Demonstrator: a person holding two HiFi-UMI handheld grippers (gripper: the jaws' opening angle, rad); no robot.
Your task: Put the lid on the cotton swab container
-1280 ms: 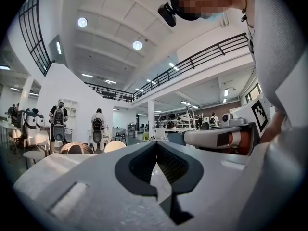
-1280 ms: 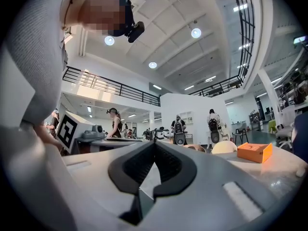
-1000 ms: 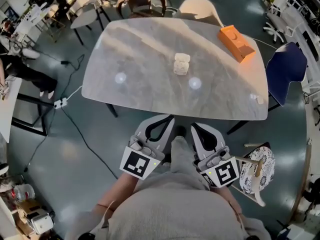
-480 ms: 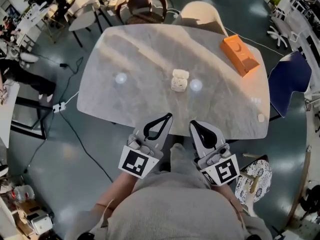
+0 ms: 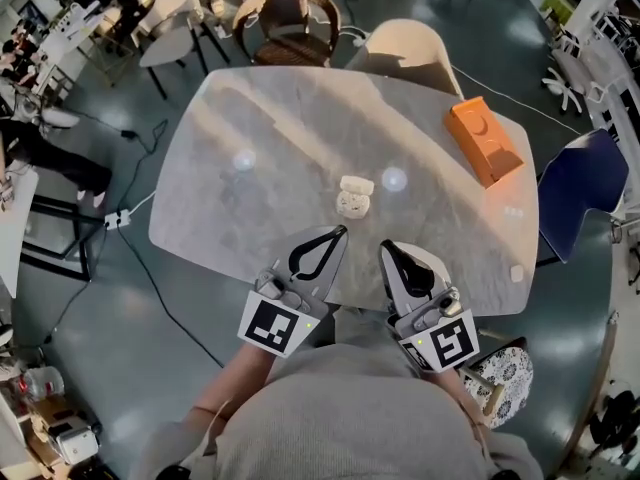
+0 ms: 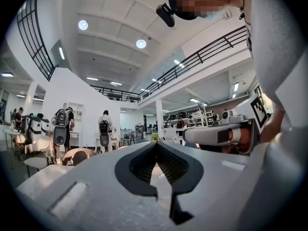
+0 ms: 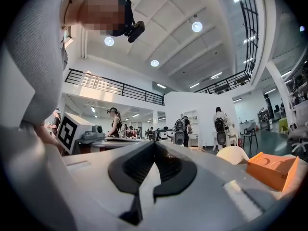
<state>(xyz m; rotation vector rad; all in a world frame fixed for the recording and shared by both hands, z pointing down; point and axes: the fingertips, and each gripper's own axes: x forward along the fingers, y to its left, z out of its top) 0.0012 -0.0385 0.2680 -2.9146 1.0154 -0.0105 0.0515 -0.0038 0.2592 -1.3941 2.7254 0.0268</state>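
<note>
Closest in, the person's grey knit top (image 5: pixel 340 408) fills the bottom of the head view, w/ both tools held out side by side in front of it. Left gripper (image 5: pixel 338 234), grey body w/ black-lined jaws: jaws pressed tight together, nothing between them, and its own view confirms it, just a thin seam down the middle. Right gripper (image 5: pixel 386 250), same build, same story: jaws clamped together on nothing. Both point away from the body, tips showing over the near edge of the rounded grey marble-look table (image 5: pixel 230 218), the two well apart from anything on it. Next out, approx. mid-table and just beyond the gap between the two tips, sits the small whitish cotton swab container (image 5: pixel 350 206). A pale rounded piece (image 5: pixel 356 184) touches its far side; can't tell if that's the lid, too small. Neither gripper touches them. Two bright light spots on the tabletop, one just right of the container, one off to the left. Further right, near the table's far-right edge, an orange rectangular box (image 5: pixel 487 140). Beyond the far rim: a beige shell chair (image 5: pixel 405 43) and a brown wicker chair (image 5: pixel 283 13).
</note>
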